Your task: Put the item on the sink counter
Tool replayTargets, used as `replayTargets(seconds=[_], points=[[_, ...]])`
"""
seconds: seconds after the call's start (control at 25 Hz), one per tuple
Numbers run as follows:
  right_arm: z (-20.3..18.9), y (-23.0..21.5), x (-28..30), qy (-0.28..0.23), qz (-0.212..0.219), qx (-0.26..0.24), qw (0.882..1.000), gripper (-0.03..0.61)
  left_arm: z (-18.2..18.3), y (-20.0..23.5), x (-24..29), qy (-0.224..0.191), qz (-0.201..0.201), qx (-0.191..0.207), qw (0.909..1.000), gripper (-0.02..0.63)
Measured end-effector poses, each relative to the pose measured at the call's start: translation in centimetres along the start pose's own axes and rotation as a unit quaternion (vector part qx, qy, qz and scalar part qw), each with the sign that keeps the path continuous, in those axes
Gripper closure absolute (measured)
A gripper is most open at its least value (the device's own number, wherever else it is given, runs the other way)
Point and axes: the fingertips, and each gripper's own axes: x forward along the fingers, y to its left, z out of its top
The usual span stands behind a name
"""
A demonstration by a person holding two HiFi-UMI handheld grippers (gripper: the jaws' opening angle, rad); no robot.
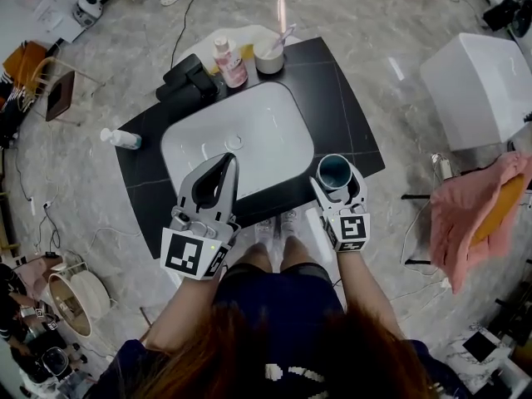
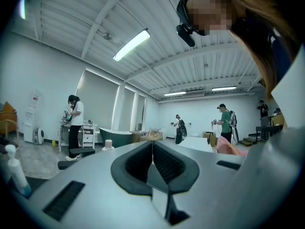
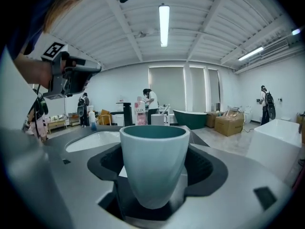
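Over the near rim of the white basin (image 1: 249, 131), the left gripper (image 1: 224, 160) hovers with its jaws pressed together and nothing between them, taking no part in the job. To the basin's right, at the near corner of the black desk (image 1: 349, 115), the right gripper (image 1: 338, 181) grasps the teal cup (image 3: 152, 171) upright between widely spread jaws. I judge the carry nearly finished, since the cup does not seem to rest on the desk; setting it down and letting go remain.
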Motion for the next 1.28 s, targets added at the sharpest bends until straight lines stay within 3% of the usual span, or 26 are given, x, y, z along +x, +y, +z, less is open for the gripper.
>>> replayTargets(seconds=[0.52, 0.68, 0.92, 1.0, 1.08, 1.2, 1.28], points=[[-1.0, 0.0, -0.8, 0.020, 0.001, -0.029, 0.999, 0.161, 0.3, -0.6, 1.6, -0.002, -0.010, 0.004, 0.9999, 0.593], [0.9, 0.2, -1.2, 0.000, 0.015, 0.005, 1.000, 0.124, 0.9, -0.6, 1.8, -0.009, -0.012, 0.006, 0.9999, 0.594], [6.0, -0.1, -2.4, -0.054, 0.028, 0.059, 0.996, 0.120, 1.9, -0.2, 2.0, -0.024, -0.013, 0.008, 0.9996, 0.594], [8.4, -0.5, -3.0, -0.073, 0.024, 0.057, 0.995, 0.166, 2.7, -0.1, 2.1, -0.034, -0.008, 0.005, 0.9994, 0.594], [10.8, -1.0, -3.5, -0.086, 0.012, 0.042, 0.995, 0.291, 3.3, 0.1, 2.1, -0.042, -0.005, 0.007, 0.9991, 0.594], [14.5, -1.9, -4.0, -0.098, -0.021, 0.030, 0.995, 0.540, 4.2, 0.5, 2.0, -0.052, -0.006, 0.013, 0.9986, 0.594], [17.1, -2.1, -4.5, -0.118, -0.023, 0.035, 0.992, 0.561, 5.1, 0.7, 2.0, -0.063, -0.003, 0.014, 0.9979, 0.593]])
